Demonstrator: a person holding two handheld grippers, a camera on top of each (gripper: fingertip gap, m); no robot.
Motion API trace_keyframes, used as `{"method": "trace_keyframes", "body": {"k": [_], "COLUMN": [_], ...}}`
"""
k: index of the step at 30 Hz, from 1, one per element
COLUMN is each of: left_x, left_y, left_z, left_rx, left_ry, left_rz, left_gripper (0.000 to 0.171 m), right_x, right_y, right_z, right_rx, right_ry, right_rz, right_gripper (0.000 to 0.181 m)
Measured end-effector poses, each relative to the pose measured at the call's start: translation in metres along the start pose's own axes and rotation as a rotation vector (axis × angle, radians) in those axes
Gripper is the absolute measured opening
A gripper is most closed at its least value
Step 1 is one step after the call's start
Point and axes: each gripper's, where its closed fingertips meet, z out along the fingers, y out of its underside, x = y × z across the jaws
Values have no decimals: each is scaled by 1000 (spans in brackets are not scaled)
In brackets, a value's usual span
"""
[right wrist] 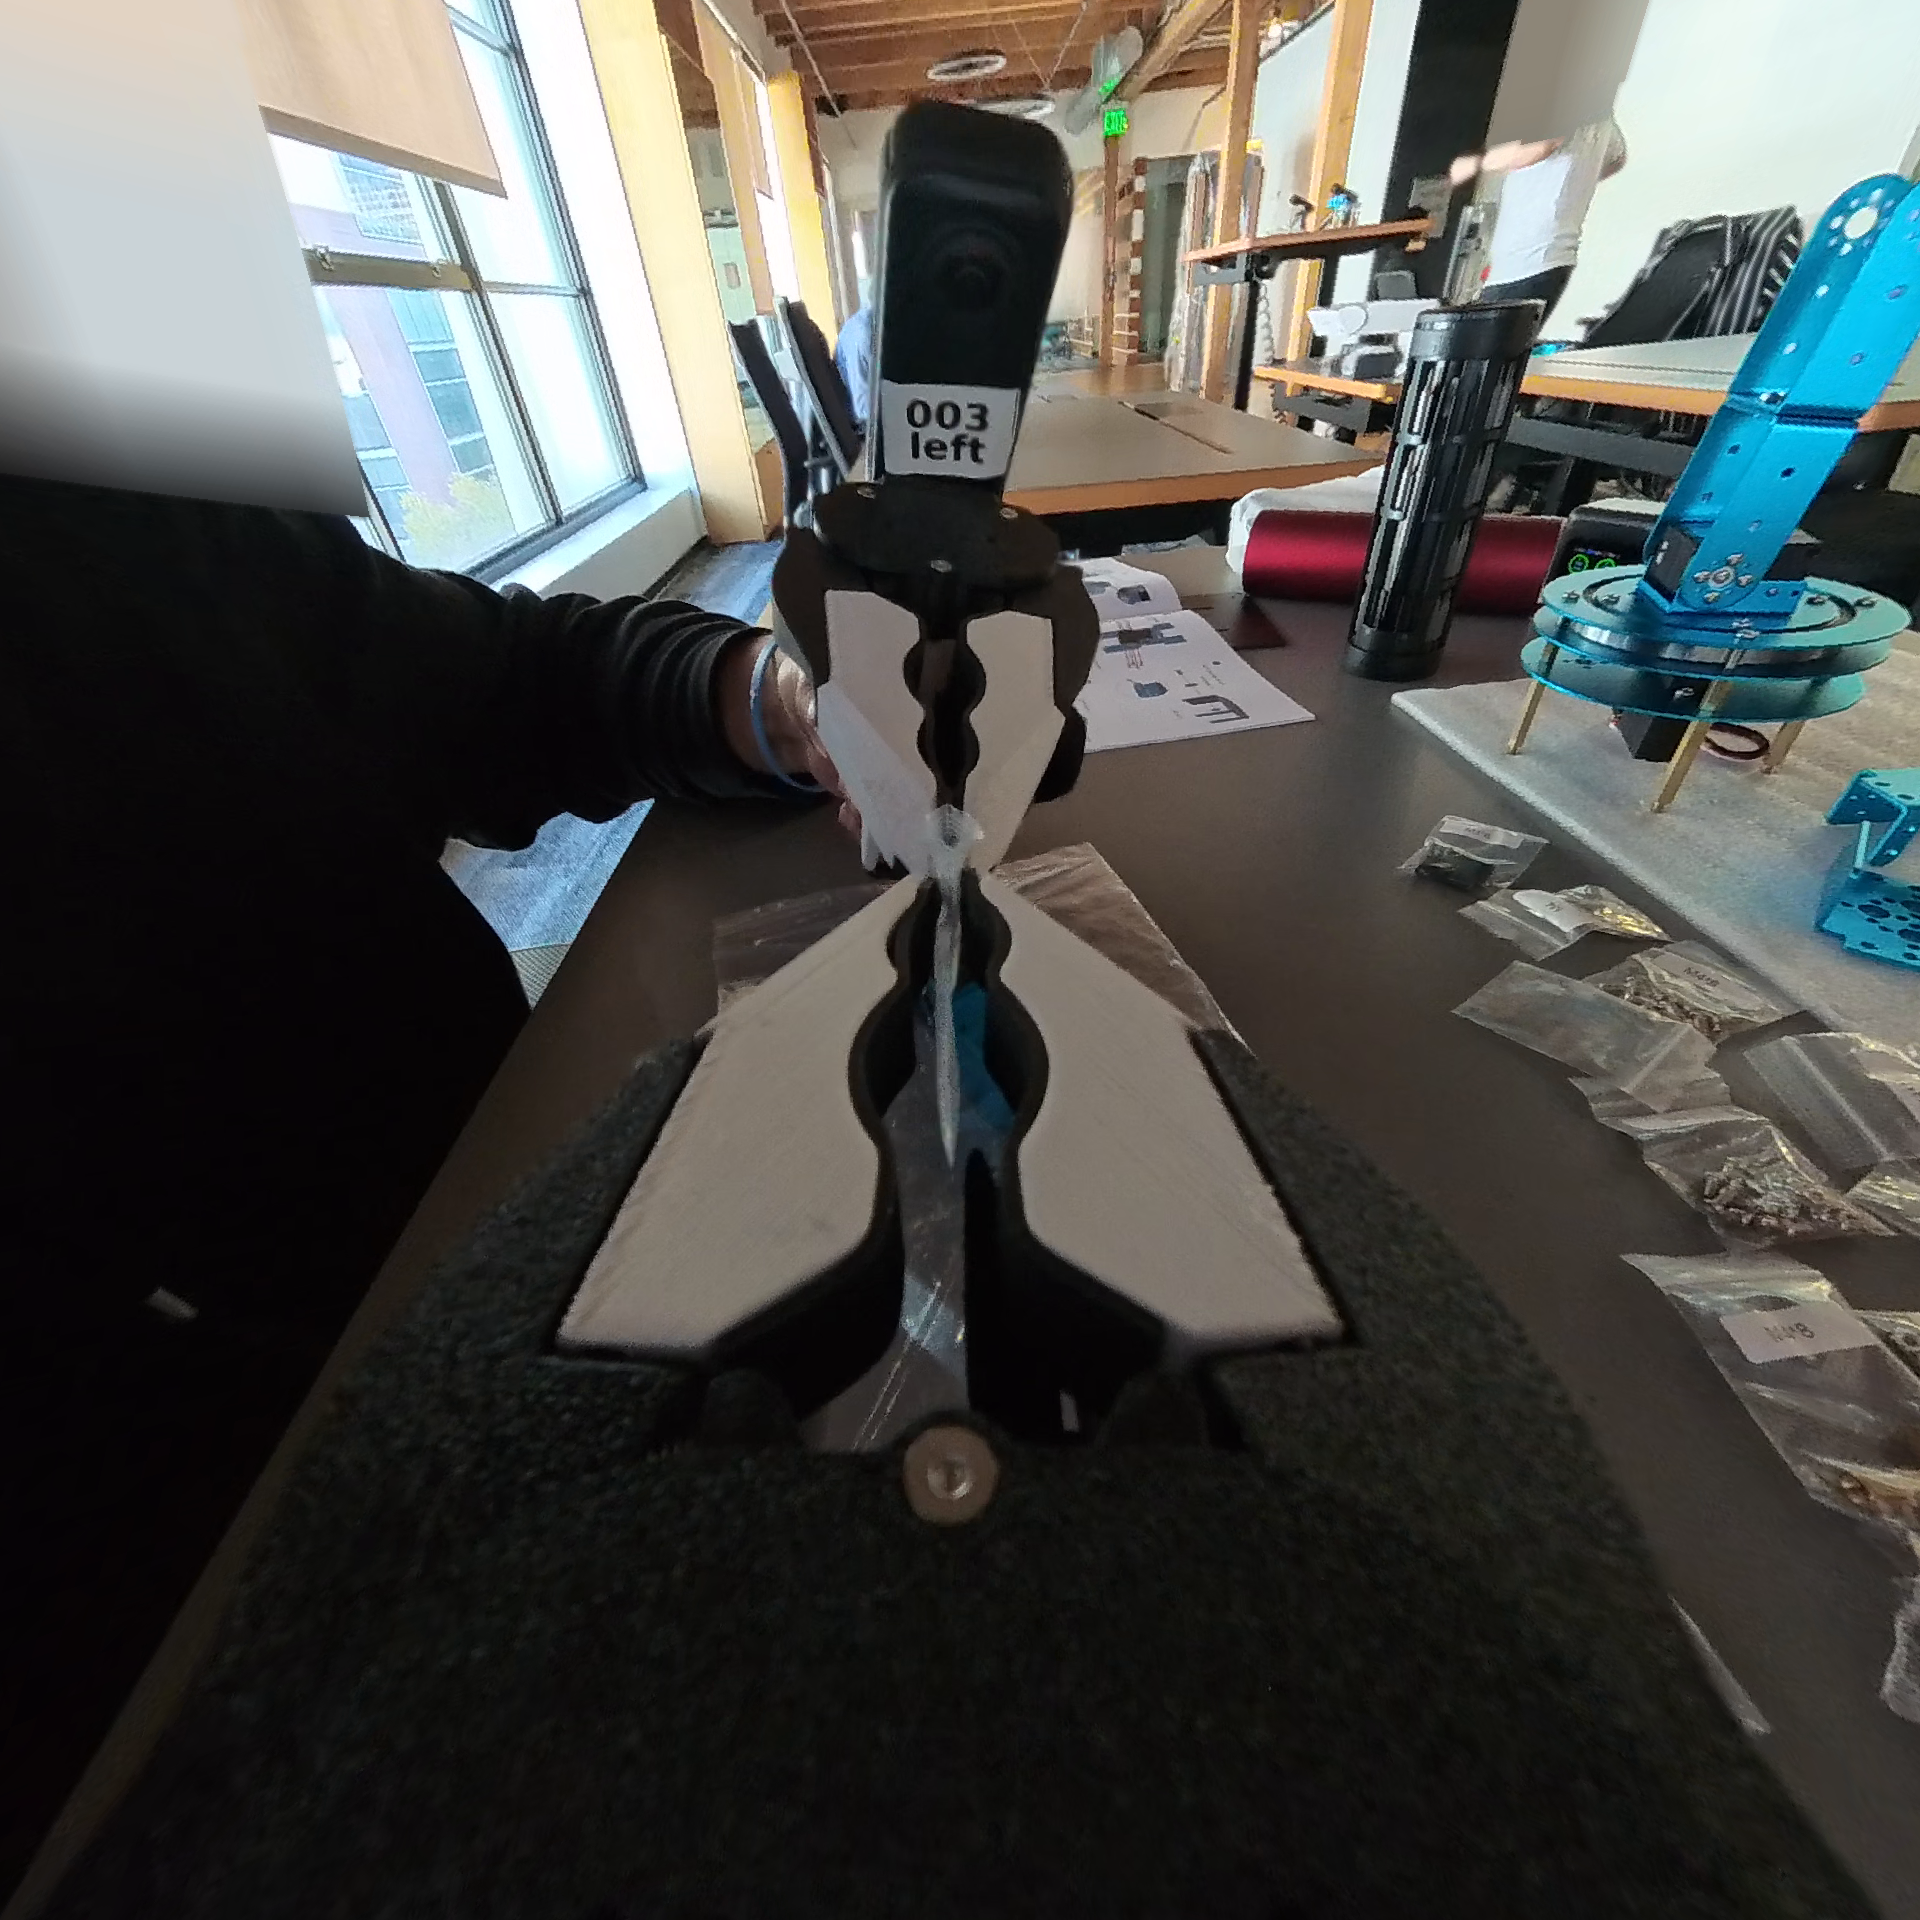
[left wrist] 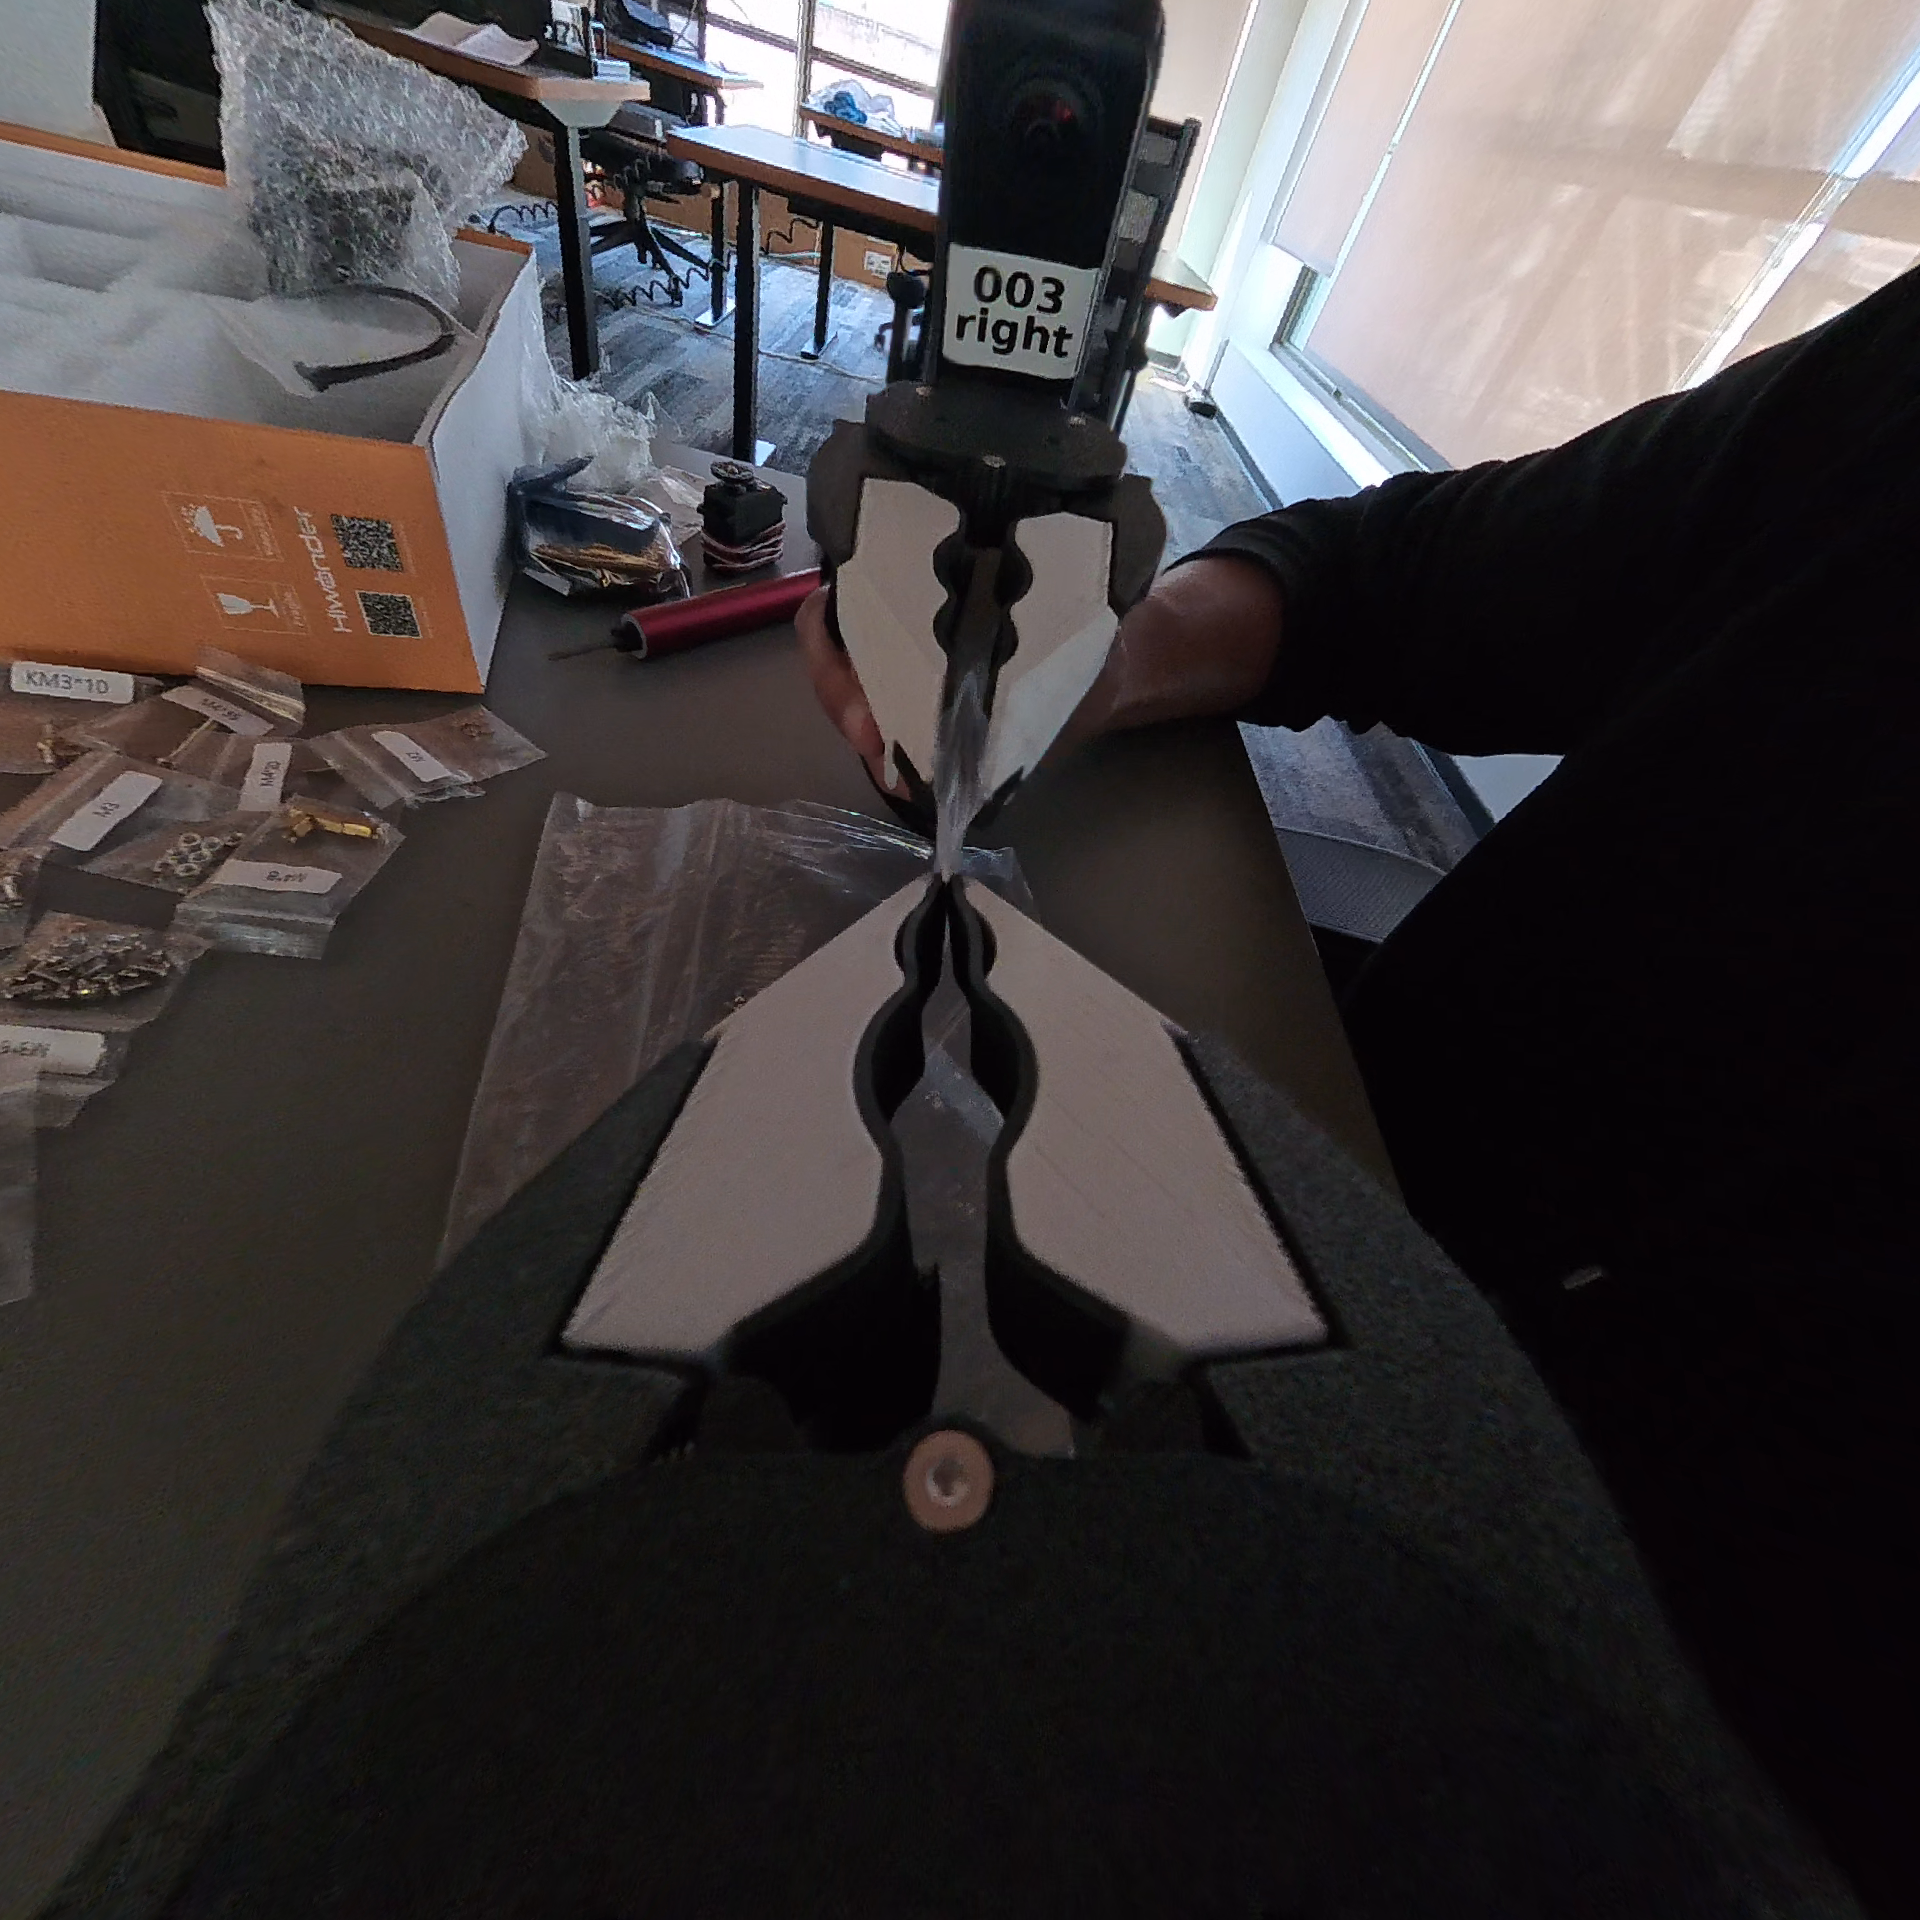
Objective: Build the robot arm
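Both jaws are closed tip-to-tip on one clear plastic bag [left wrist: 665,997], left gripper [left wrist: 951,883] facing right gripper [right wrist: 951,883], above the table's edge [left wrist: 1288,894].

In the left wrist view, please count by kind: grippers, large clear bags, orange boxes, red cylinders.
Black-and-white two-finger grippers: 2 (left gripper, right gripper, both shut on the bag)
Large clear plastic bag: 1
Orange cardboard box: 1
Red metal cylinder: 1
Total: 5

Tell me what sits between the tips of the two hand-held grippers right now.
A pinched bit of clear plastic bag spans the small gap between the left hand-held gripper and the right hand-held gripper; both are shut on it. Both wrist views show it.
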Motion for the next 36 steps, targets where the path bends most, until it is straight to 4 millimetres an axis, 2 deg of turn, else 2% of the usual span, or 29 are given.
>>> {"method": "trace_keyframes", "body": {"k": [1, 10, 13, 14, 18, 22, 26, 36], "left_x": [1, 2, 3, 4, 4, 2, 7, 12], "left_y": [0, -4, -10, -13, -24, -23, -21, -23], "left_z": [0, 0, 0, 0, -3, -1, 1, 1], "left_rx": [-4, 28, 70, 84, 150, 154, 151, 148], "left_ry": [1, -7, -19, -24, -51, -57, -42, -55], "left_rz": [4, 21, 39, 43, 66, 56, 72, 106], "left_gripper": [0, 0, 21, 22, 19, 16, 0, 0], "right_x": [-1, -1, 4, 7, 7, 0, -5, -10], "right_y": [-1, -6, -11, -12, -13, -13, -12, -14], "right_z": [0, -3, -6, -8, -8, -5, -1, -1], "right_rx": [5, 34, 67, 76, 83, 77, 73, 94], "right_ry": [-6, -22, -20, -15, -24, -46, -55, -105], "right_rz": [6, 44, 90, 99, 110, 97, 84, 132], "right_gripper": [3, 1, 0, 0, 0, 0, 0, 0]}}
